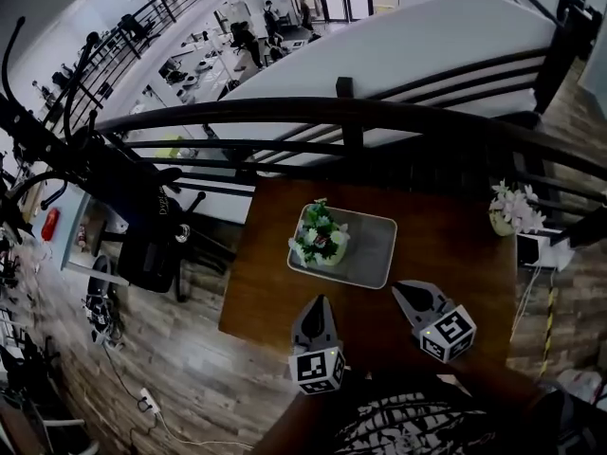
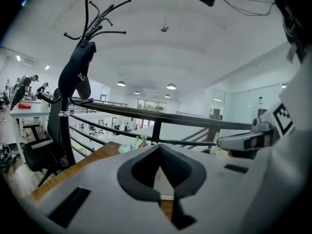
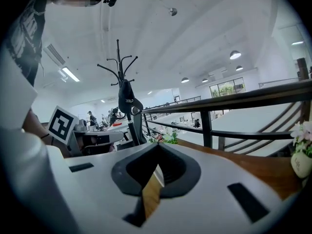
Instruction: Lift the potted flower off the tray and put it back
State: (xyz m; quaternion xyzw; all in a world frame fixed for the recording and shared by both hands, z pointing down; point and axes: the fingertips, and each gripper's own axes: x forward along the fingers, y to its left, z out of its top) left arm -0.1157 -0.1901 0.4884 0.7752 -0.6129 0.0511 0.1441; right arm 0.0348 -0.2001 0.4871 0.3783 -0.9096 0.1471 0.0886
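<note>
**Potted flower [image 1: 320, 237] on tray [image 1: 377, 259], nothing held**

Left gripper [image 1: 318, 300]: fingers clenched, empty, near the tray's front edge. Stands at the tray's left end, mid-surface [image 1: 446, 226]. Probably light, top-heavy, petals fragile; best gripped low on the stiff pot. Right gripper [image 1: 398, 288]: clenched, empty.

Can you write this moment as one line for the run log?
potted flower: on tray | tray: on table | left tongs: shut, empty, clear of flower | right tongs: shut, empty, clear of flower

Open-plan office mezzanine: black railing [image 1: 285, 106] above desks [image 1: 201, 68], people [image 1: 248, 42].
</note>
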